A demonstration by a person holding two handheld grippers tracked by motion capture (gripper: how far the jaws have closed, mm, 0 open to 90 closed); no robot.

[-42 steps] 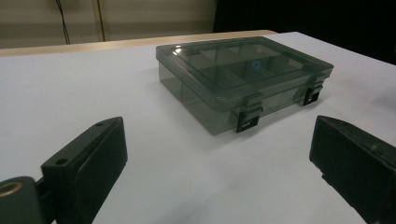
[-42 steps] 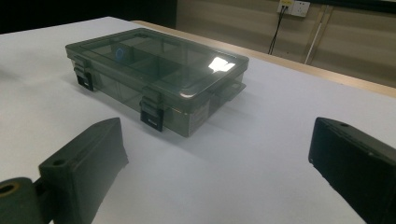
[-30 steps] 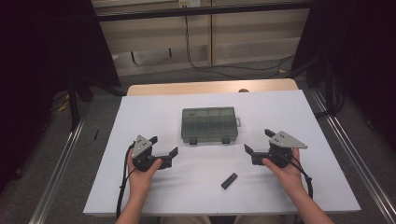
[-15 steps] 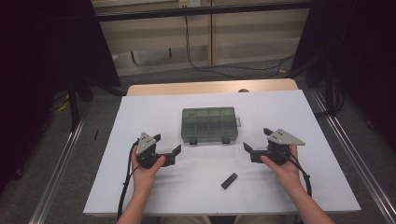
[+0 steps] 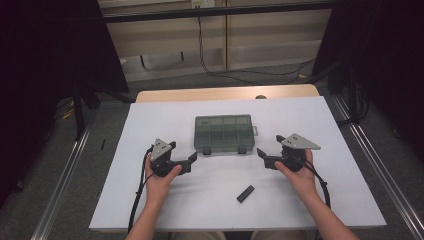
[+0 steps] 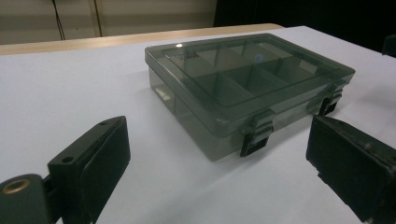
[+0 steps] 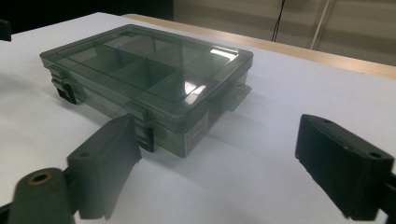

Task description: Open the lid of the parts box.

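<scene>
A smoked, see-through compartment box (image 5: 223, 133) lies with its lid down in the middle of the white table (image 5: 345, 200), two latches on its near side. My left gripper (image 5: 184, 151) stands open just off the box's near left corner, jaws aimed at it. In the left gripper view the box (image 6: 247, 79) lies ahead of the left gripper (image 6: 217, 163), whose jaws are wide apart and hold nothing. My right gripper (image 5: 270, 145) is open off the near right corner. Its jaws have just been closing slightly with nothing between them. The right gripper (image 7: 219, 154) faces the box (image 7: 149, 70).
A small black oblong piece (image 5: 245, 193) lies on the table nearer the person, between the two hands. A wooden strip (image 5: 225, 94) borders the far edge. Metal rails (image 5: 65, 190) run along the floor on both sides. A cable trails from each gripper.
Both hands have edged slightly toward the box. The box and the black piece have not moved.
</scene>
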